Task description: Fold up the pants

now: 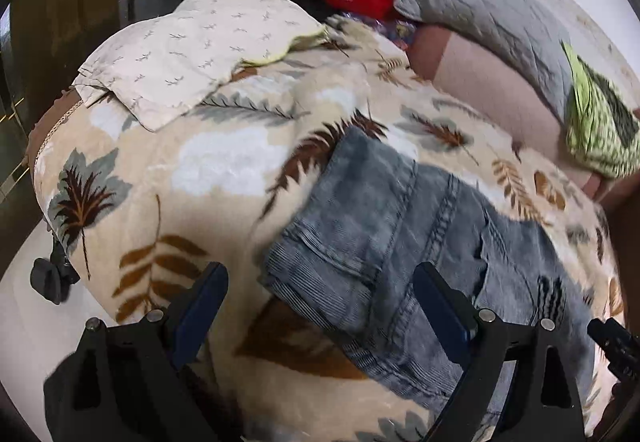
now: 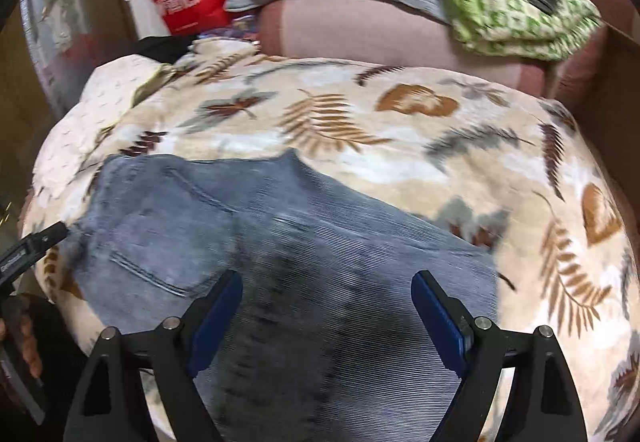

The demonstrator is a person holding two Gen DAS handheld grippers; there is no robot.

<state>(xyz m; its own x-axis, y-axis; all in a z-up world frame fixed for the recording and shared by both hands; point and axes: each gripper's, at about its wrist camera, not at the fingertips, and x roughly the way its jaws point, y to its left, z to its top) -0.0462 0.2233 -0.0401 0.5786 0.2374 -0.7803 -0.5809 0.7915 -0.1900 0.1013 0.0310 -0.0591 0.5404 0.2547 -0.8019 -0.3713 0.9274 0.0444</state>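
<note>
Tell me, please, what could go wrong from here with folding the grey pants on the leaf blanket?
1. The grey corduroy pants lie on a soft leaf-print blanket; a low pinch by the open right gripper may catch the blanket too.
2. The pants lie near the blanket's front edge, so a pull could drag them off.
3. The open left gripper sits beside the folded edge; a one-layer grip may undo it.

Open blanket [image 2: 400, 162] right of pants [image 2: 280, 226]
</note>
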